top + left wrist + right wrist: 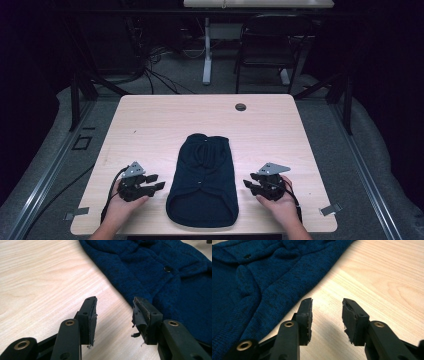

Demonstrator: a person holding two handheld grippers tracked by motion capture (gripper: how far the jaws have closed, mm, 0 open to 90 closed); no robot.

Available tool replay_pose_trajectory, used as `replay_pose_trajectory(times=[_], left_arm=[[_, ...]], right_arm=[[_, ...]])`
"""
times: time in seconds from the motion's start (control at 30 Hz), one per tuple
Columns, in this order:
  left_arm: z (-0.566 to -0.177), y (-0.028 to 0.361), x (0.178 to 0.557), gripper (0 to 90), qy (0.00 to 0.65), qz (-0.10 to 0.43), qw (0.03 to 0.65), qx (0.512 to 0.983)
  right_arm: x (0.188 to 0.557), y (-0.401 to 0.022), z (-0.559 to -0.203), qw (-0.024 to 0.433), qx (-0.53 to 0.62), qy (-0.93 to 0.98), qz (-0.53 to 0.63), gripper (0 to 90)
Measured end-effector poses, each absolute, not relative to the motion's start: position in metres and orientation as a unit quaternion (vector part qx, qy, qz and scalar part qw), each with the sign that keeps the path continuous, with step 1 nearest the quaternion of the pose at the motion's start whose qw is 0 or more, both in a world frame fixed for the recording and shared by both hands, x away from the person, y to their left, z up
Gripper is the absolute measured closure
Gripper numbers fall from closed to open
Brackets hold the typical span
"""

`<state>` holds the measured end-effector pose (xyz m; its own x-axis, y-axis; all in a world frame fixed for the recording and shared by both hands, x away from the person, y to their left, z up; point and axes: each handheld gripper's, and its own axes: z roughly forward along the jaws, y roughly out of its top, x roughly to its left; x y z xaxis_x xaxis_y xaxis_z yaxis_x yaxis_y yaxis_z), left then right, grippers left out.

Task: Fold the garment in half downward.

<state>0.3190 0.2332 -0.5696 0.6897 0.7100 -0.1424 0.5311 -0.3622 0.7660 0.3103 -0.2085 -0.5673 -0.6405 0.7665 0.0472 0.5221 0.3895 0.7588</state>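
A dark blue knitted garment (204,180) with small dark buttons lies flat in the middle of the table, its wide hem toward the front edge. My left gripper (155,182) rests open just to its left, nothing between the jaws. In the left gripper view the garment (160,272) fills the upper right, its edge close to the gripper (114,315). My right gripper (248,186) is open on the other side, empty. In the right gripper view the garment (257,277) spreads at the left, a short way from the gripper (327,316).
The light wood table (150,125) has a round cable hole (240,107) near its far edge. Behind the table stand a black chair (272,45) and a white desk leg (206,50). Metal clips (76,214) sit at the front corners.
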Motion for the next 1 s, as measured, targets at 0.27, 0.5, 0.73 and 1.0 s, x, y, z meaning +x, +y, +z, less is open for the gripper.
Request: replay_pose_trajectory(times=[0.27, 0.5, 0.73, 1.0], left_arm=[[-0.569, 0.231, 0.320, 54.6, 0.391, 0.089, 0.423, 0.813], [-0.558, 0.221, 0.324, 57.4, 0.376, 0.069, 0.431, 0.817], [-0.552, 0.205, 0.339, 59.5, 0.355, 0.069, 0.412, 0.836], [-0.528, 0.187, 0.360, 62.2, 0.332, 0.075, 0.404, 0.849]], right_arm=[[0.312, -0.207, -0.566, 0.149, 0.386, 0.829, 0.378, 59.2], [0.316, -0.196, -0.556, 0.138, 0.359, 0.847, 0.366, 59.9], [0.327, -0.181, -0.545, 0.132, 0.339, 0.864, 0.349, 62.3], [0.345, -0.169, -0.520, 0.119, 0.325, 0.871, 0.349, 64.5]])
